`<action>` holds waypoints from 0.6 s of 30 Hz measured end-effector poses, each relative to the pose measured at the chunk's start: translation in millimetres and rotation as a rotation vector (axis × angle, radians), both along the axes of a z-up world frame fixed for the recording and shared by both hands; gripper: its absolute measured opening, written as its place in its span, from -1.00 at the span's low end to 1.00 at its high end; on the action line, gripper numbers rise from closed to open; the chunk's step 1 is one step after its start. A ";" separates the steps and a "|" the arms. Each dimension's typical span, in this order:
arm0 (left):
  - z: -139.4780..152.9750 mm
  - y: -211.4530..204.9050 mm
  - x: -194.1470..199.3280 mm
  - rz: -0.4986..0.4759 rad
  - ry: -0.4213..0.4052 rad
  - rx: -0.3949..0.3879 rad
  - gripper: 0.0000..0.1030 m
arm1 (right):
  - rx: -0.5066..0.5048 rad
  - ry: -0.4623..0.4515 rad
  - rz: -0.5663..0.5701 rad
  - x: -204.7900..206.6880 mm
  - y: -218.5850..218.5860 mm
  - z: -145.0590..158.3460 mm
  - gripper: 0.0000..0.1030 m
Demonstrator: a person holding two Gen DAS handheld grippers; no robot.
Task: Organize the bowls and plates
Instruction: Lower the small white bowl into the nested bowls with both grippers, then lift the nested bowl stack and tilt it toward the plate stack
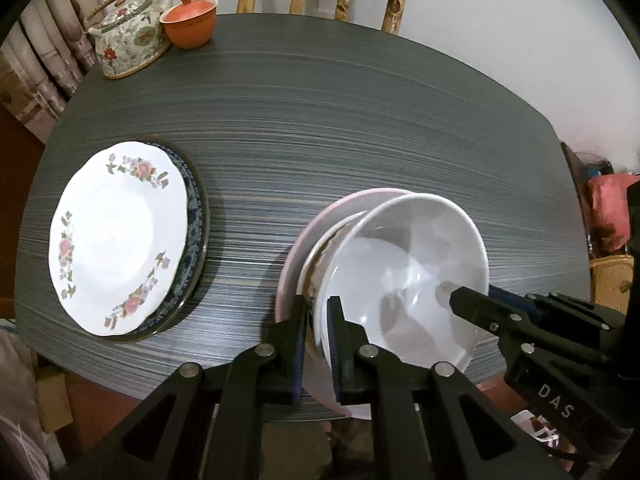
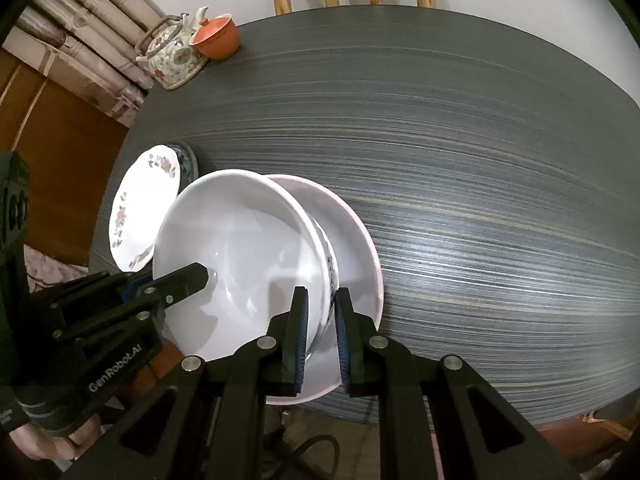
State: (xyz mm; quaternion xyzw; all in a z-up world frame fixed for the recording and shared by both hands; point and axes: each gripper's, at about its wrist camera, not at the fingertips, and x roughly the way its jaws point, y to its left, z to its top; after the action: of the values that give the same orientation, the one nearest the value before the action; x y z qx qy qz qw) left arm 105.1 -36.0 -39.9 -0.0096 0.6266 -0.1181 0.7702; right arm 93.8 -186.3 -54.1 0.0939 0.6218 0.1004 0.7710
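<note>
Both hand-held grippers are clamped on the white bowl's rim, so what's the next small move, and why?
Probably lower the white bowl straight down. The left hand-held gripper and right hand-held gripper pinch opposite sides of its rim, and it sits tilted above the patterned bowl nested in the pink bowl.

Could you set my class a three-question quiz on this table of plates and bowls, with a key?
1. True or false: the left gripper and the right gripper each clamp opposite sides of the white bowl.
2. What lies directly under the floral plate?
A. a dark blue patterned plate
B. a wooden tray
C. the bare table
3. Fill in: the orange lidded cup stands beside the ____ at the far corner of the table.

Key:
1. True: both pinch its rim.
2. A: the dark blue patterned plate shows along the right edge of the floral plate.
3. The floral teapot.
</note>
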 end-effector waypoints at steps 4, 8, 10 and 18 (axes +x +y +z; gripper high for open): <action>0.7 0.8 -0.5 0.004 0.000 -0.007 -0.81 | 0.007 0.004 0.002 0.6 -0.6 -0.3 -0.73; 5.4 4.8 0.2 0.005 -0.015 -0.029 -0.80 | 0.010 0.002 0.003 0.5 -1.5 -0.5 -0.72; 9.7 7.1 0.8 0.004 -0.025 -0.044 -0.80 | 0.016 0.003 -0.003 0.6 -2.8 -0.3 -0.71; 29.0 30.2 -2.1 0.047 -0.051 -0.152 -0.80 | 0.035 -0.009 -0.015 -2.5 -7.8 5.7 -0.71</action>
State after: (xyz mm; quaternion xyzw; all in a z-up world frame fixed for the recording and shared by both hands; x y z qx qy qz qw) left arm 103.0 -5.8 -10.9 -0.0800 0.5955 -0.1474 0.7857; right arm 91.3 -194.1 -48.4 0.1115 0.6158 0.1060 0.7727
